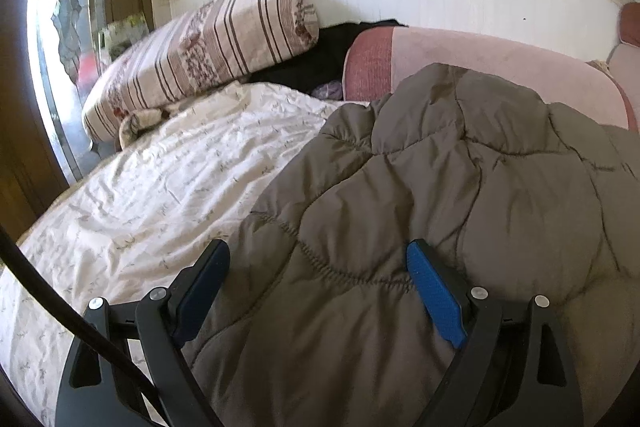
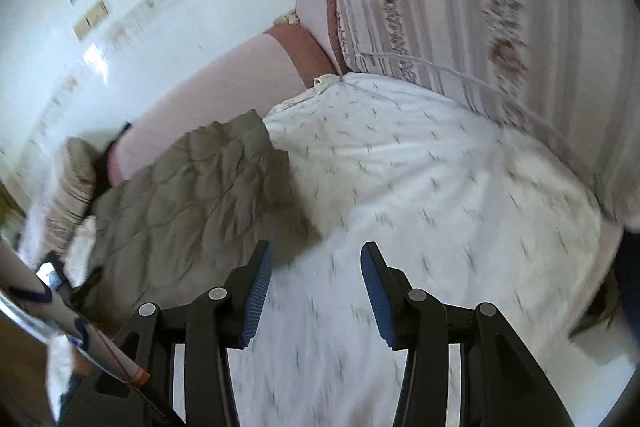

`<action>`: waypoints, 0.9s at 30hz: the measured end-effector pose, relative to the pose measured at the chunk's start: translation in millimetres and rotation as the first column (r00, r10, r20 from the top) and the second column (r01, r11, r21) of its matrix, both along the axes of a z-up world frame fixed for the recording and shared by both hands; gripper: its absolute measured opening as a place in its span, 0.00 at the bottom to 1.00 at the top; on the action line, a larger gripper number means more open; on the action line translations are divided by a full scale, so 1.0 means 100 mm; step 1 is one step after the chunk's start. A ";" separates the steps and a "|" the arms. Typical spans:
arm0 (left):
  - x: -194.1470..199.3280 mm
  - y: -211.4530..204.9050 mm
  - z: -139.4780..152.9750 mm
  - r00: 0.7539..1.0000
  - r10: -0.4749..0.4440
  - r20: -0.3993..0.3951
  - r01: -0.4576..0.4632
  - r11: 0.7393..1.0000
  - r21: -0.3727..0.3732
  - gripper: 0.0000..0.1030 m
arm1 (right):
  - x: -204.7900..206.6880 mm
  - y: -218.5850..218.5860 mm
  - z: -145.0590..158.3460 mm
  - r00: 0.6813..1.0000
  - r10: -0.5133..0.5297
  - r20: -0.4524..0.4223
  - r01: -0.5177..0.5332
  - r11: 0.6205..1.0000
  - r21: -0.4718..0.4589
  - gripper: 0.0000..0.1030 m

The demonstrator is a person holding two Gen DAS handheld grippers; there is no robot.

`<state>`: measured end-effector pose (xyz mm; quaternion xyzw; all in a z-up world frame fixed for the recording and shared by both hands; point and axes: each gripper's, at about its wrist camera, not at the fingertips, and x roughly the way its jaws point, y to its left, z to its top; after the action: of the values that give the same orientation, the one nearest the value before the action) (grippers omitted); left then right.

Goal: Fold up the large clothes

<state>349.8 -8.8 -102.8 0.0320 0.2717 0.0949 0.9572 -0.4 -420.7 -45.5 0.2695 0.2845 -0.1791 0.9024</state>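
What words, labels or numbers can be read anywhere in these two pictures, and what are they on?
No readable text in either view.
The white object with blue and orange markings at the lower left of the right wrist view: too blurred to read.
The yellowish printed item behind the striped pillow in the left wrist view: too small and blurred.
The brown quilted jacket shows no label.

text: none readable | labels: none | brands: none | numbers: none | note: right wrist view blurred, printed patterns only, no letters legible
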 end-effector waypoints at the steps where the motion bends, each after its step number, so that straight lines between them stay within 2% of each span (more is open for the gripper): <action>1: -0.04 0.00 0.00 1.000 -0.006 0.007 0.006 1.000 0.007 0.87 | -0.14 0.02 -0.04 1.000 0.007 0.003 -0.007 1.000 0.003 0.48; 4: -0.11 0.05 0.00 1.000 -0.007 0.015 0.007 1.000 0.000 0.87 | -0.37 0.04 -0.17 1.000 0.005 -0.020 -0.004 0.999 0.033 0.49; 5: -0.13 0.08 0.00 1.000 0.004 0.010 -0.004 1.000 -0.010 0.87 | -0.47 0.03 -0.18 1.000 0.026 0.009 -0.026 0.997 0.069 0.49; 6: -0.14 0.10 0.00 1.000 0.016 0.004 -0.016 1.000 -0.020 0.87 | -0.53 0.04 -0.16 0.999 0.033 0.026 -0.034 0.998 0.059 0.49; 9: -0.18 0.15 0.02 0.999 0.028 -0.022 -0.029 0.998 -0.057 0.87 | -0.60 0.06 -0.16 0.998 0.052 0.031 -0.052 0.998 0.019 0.49; 11: -0.21 0.20 0.07 0.999 0.023 -0.033 -0.025 0.998 -0.062 0.87 | -0.57 -0.01 -0.21 0.998 0.041 0.044 -0.044 0.997 0.069 0.49; 13: -0.21 0.27 0.11 0.997 0.033 -0.063 -0.038 0.996 -0.075 0.87 | -0.48 -0.07 -0.28 0.998 0.037 0.053 -0.044 0.988 0.147 0.49; 14: -0.20 0.32 0.12 0.996 0.019 -0.091 -0.029 0.994 -0.107 0.87 | -0.39 -0.07 -0.31 0.999 0.032 0.043 -0.038 0.986 0.163 0.49; 16: -0.16 0.46 0.14 0.990 0.008 -0.139 -0.033 0.984 -0.177 0.87 | -0.24 -0.01 -0.35 0.999 0.034 0.012 -0.035 0.987 0.156 0.50; 18: -0.13 0.55 0.14 0.984 0.000 -0.176 -0.039 0.976 -0.216 0.87 | -0.07 0.06 -0.39 0.998 0.053 -0.015 -0.050 0.987 0.151 0.50; 20: -0.09 0.58 0.11 0.977 -0.002 -0.213 -0.041 0.979 -0.197 0.87 | 0.04 0.10 -0.44 0.998 0.058 -0.028 -0.053 0.986 0.156 0.50; 22: -0.08 0.62 0.10 0.976 -0.001 -0.216 -0.037 0.984 -0.172 0.87 | 0.18 0.11 -0.48 0.998 0.048 -0.050 -0.040 0.987 0.156 0.50; 25: -0.09 0.70 0.12 0.976 -0.024 -0.215 -0.015 0.984 -0.179 0.87 | 0.44 0.08 -0.52 0.998 0.027 -0.057 -0.017 0.987 0.161 0.50; 27: -0.13 0.76 0.16 0.979 -0.024 -0.201 -0.012 0.984 -0.176 0.87 | 0.66 0.06 -0.55 0.996 0.021 -0.087 -0.010 0.993 0.121 0.50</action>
<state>336.9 67.5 -86.5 -0.0424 0.3750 0.0638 0.9238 65.7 -415.0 -100.1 0.3129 0.3364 -0.1665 0.8725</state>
